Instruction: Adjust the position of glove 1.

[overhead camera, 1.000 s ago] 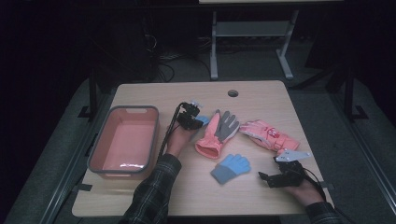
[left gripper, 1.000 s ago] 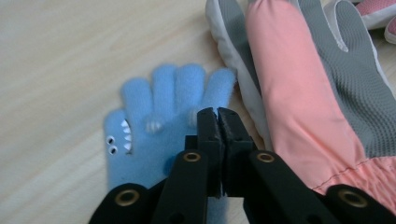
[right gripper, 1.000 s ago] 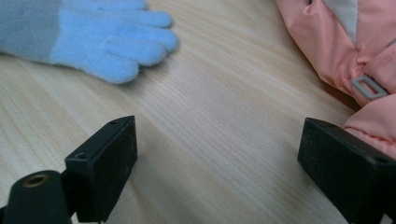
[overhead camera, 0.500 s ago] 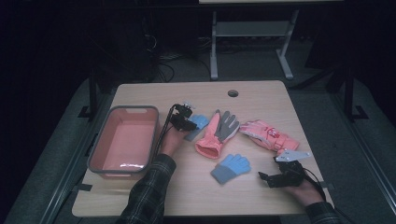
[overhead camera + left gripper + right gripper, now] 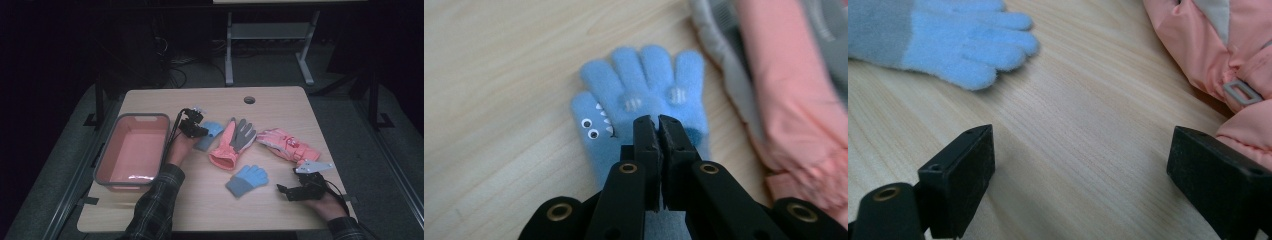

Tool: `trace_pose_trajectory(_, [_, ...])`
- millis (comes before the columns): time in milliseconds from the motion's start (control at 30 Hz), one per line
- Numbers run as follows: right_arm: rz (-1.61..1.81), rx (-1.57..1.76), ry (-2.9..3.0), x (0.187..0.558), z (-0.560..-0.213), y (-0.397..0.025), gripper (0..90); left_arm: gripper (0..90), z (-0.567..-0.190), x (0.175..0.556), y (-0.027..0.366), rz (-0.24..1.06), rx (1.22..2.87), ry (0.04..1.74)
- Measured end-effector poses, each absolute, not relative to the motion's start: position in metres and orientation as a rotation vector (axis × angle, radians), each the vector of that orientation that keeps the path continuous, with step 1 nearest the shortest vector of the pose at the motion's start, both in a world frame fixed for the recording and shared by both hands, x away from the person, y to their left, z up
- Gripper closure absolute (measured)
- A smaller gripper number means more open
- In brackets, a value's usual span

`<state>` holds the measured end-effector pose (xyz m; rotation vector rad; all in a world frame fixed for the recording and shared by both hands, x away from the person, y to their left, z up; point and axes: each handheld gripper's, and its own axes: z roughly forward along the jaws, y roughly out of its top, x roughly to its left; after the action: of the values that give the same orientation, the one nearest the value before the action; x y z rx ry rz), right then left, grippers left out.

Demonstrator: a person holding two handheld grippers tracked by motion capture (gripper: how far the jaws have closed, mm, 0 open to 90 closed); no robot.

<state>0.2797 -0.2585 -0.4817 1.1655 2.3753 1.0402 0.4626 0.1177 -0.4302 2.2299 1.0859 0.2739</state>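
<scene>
Since a second ago the left claw [image 5: 196,127] has slid a little left and toward the person, from beside the coral glove [image 5: 231,143] onto the small blue glove [image 5: 209,135]; the right claw [image 5: 295,190] has kept its place at the desk's [image 5: 150,210] near right corner; the left claw's jaws are clenched, nipping the blue glove's palm just below the fingers, as the left gripper view shows [image 5: 659,131]; that glove [image 5: 644,105] lies flat on the wood, fingers pointing away, with two googly eyes and white teeth on the thumb side; it sits between the pink bin [image 5: 131,150] and the coral glove, whose grey-edged cuff side runs just beside it [image 5: 784,100]; the right claw [image 5: 1083,165] is released, jaws set wide apart over bare wood; ahead of it lies a second blue glove [image 5: 948,35], grey at the cuff, fingers pointing right in that view, apart from the jaws; a pink glove [image 5: 1218,45] with a grey buckle lies close to the right jaw; from above the second blue glove [image 5: 247,180] rests near the desk's middle front, and the pink glove [image 5: 285,145] lies beyond the right claw.
</scene>
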Motion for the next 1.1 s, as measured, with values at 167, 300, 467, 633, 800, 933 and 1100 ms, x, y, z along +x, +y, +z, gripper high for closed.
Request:
trace_pose_trajectory(167, [1.037,1.162,2.374,0.278,-0.482,-0.259,11.4,87.4,-0.419,0.459,0.123,0.253,2.192,1.084])
trace_pose_trajectory(300, [1.036,1.161,2.374,0.278,-0.482,-0.259,11.3,87.4,-0.413,0.456,0.125,0.242,2.195,1.066])
trace_pose_trajectory(467, [1.036,1.161,2.375,0.278,-0.482,-0.259,10.8,87.4,-0.4,0.447,0.127,0.211,2.179,1.022])
trace_pose_trajectory(633, [1.036,1.156,2.382,0.279,-0.482,-0.259,10.1,87.4,-0.388,0.438,0.13,0.169,2.153,0.984])
trace_pose_trajectory(800, [1.035,1.157,2.381,0.279,-0.482,-0.258,10.1,87.4,-0.377,0.431,0.134,0.158,2.149,0.965])
trace_pose_trajectory(933, [1.035,1.157,2.381,0.279,-0.482,-0.258,10.1,87.4,-0.37,0.422,0.132,0.144,2.153,0.94])
trace_pose_trajectory(1100, [1.034,1.157,2.38,0.278,-0.482,-0.259,10.1,87.4,-0.361,0.411,0.124,0.131,2.16,0.894])
